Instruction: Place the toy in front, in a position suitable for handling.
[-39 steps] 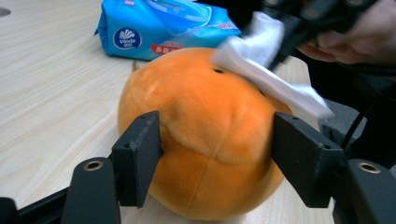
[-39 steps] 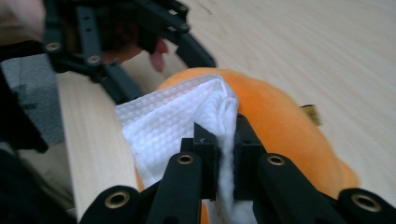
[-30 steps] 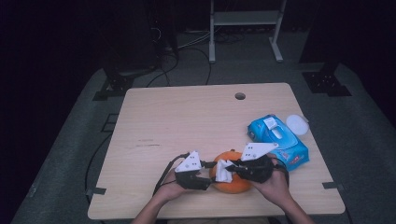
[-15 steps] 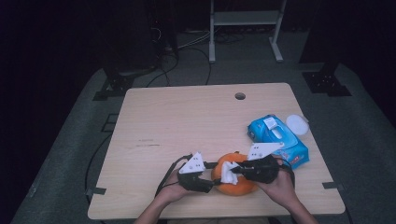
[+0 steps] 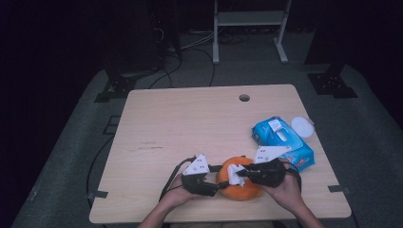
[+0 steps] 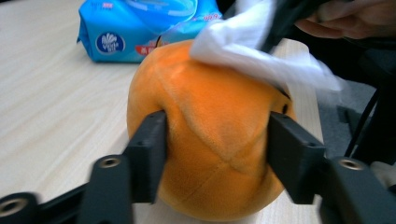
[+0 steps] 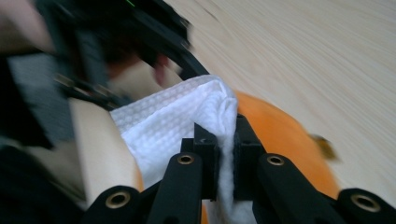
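1. The left gripper [image 6: 212,154] has its jaws clamped on the sides of the orange plush ball [image 6: 210,135], which bulges between them and rests on the table [image 5: 190,123] near its front edge.
2. The right gripper [image 7: 219,154] has its jaws pinched together on a fold of a white wipe [image 7: 187,121]; the cloth spreads ahead of the jaws onto the ball's top.
3. Beyond the left jaws lies the blue wipes pack [image 6: 140,28], just behind the ball.
4. Judged progress: the wipe is drawn and the ball steadied, so wiping looks under way (the right gripper view is blurred).
5. Left to do, likely: cover the remaining orange sides, then set the wipe aside and release the ball.
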